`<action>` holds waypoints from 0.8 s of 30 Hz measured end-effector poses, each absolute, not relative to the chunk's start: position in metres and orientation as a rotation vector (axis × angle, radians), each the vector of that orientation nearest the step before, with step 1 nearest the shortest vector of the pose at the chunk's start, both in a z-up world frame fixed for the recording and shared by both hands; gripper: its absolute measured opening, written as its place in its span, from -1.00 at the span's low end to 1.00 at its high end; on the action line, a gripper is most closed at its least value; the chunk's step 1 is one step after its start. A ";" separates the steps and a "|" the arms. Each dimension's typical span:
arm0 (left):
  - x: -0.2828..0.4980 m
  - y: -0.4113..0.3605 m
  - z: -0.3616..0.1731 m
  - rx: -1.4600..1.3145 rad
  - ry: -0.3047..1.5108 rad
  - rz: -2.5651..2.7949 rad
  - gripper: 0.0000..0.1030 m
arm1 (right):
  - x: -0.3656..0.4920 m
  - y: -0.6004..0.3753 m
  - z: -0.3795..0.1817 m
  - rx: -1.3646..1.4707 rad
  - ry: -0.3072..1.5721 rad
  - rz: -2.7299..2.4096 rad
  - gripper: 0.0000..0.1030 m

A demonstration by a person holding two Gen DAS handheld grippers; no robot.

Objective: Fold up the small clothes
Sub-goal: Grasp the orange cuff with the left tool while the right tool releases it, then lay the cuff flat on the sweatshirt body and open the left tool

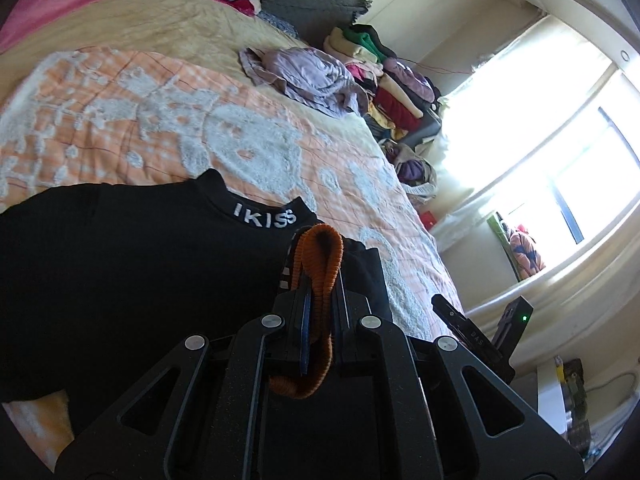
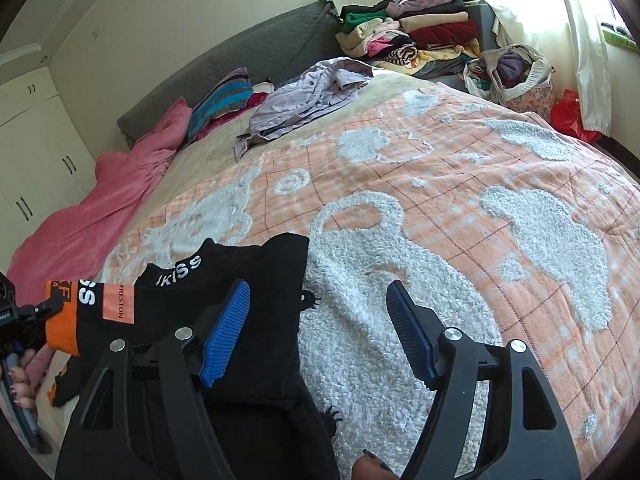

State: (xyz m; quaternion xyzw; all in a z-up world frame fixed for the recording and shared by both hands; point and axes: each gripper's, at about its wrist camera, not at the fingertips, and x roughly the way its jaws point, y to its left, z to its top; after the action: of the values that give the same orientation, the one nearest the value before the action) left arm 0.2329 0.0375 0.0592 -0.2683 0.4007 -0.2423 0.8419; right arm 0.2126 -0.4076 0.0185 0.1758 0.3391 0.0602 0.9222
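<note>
A black top (image 1: 120, 264) with white "IKISS" lettering on its collar lies on the orange and white blanket (image 2: 440, 200) of a bed. My left gripper (image 1: 320, 280) is shut on the top's orange ribbed cuff (image 1: 322, 252), which folds over between the pads. In the right wrist view that orange cuff (image 2: 62, 320) is lifted at the far left by the left gripper (image 2: 44, 308), with a hand (image 2: 22, 384) below it. My right gripper (image 2: 318, 286) stands open, blue pads (image 2: 224, 332) wide apart. It hovers over the right edge of the black top (image 2: 248, 272), holding nothing.
A crumpled lilac garment (image 2: 308, 96) lies further up the bed. Behind it are a pile of folded clothes (image 2: 420, 36) and a bag of laundry (image 2: 516, 76). A pink quilt (image 2: 100, 208) and striped pillows (image 2: 224, 100) lie on the left side. The bright window (image 1: 560, 140) is beyond the bed.
</note>
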 end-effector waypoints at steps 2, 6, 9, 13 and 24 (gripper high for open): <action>0.231 0.041 0.059 -0.568 0.848 -0.507 -0.96 | 0.213 -0.406 0.018 0.358 0.697 0.127 0.35; 0.228 0.049 0.056 -0.572 0.859 -0.491 -0.96 | 0.214 -0.400 0.017 0.342 0.705 0.139 0.35; 0.226 0.053 0.049 -0.576 0.881 -0.475 -0.96 | 0.215 -0.392 0.016 0.319 0.711 0.148 0.35; 0.226 0.060 0.039 -0.590 0.909 -0.451 -0.95 | 0.216 -0.384 0.013 0.291 0.722 0.155 0.35; 0.222 0.084 0.011 -0.586 0.964 -0.357 -0.95 | 0.215 -0.356 0.011 0.231 0.737 0.226 0.35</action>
State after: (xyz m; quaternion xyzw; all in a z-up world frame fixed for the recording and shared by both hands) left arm 0.2224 0.0842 0.0112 -0.2760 0.4542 -0.1684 0.8302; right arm 0.2154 -0.3561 0.0113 0.1123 0.3587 0.1097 0.9201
